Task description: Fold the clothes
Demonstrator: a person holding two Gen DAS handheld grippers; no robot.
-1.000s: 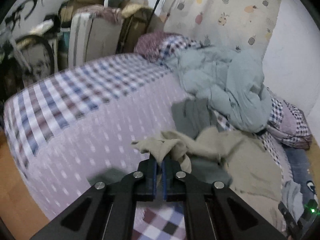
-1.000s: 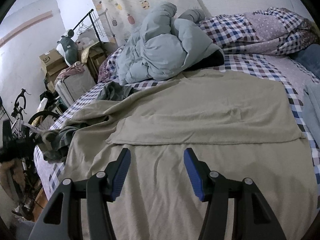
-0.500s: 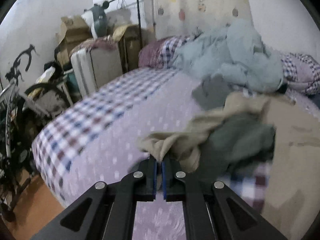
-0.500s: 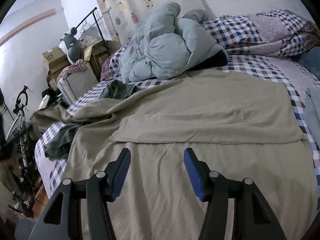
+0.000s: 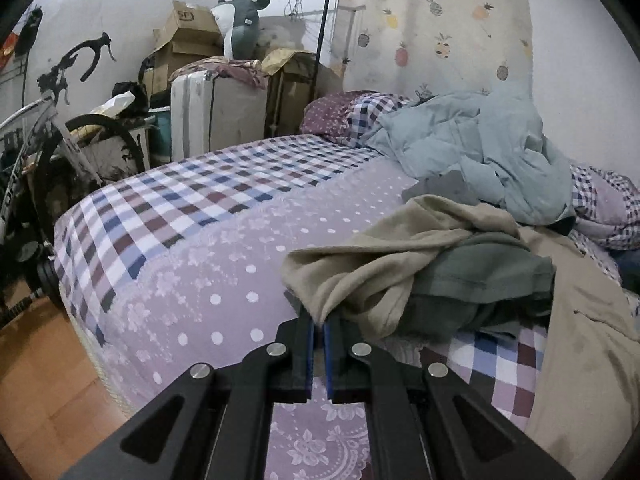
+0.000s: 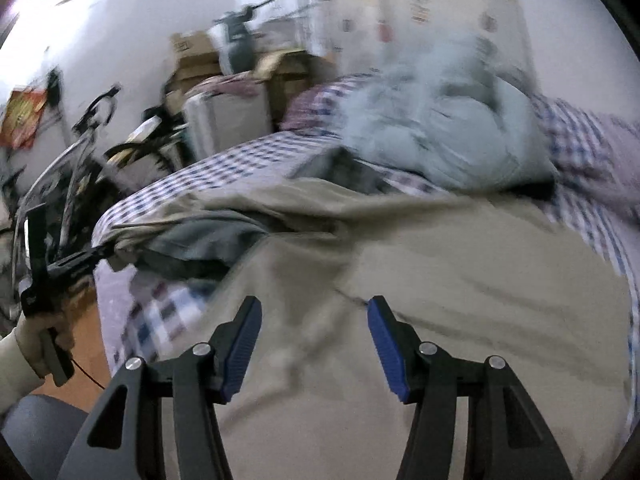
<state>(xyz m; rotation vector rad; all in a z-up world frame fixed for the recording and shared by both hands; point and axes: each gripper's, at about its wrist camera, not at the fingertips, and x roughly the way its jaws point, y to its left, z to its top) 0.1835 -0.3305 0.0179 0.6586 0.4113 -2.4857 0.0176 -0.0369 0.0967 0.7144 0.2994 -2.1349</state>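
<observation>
Left gripper (image 5: 318,326): now further out past the bed's (image 5: 208,264) side edge than a second ago, the pinched beige garment (image 5: 360,272) corner drawn out with it, grey-green cloth (image 5: 480,276) bunched against the fold. Right gripper (image 6: 314,344): view swung leftward since half a second ago and now motion-blurred, bicycle (image 6: 80,160) and boxes (image 6: 192,56) entering frame. Left gripper newly visible in the right wrist view.

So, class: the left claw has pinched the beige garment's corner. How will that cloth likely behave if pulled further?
The beige garment is probably floppy: it sags from the left claw. It may drag the grey-green garment bunched in it. It looks light, not fragile.
</observation>
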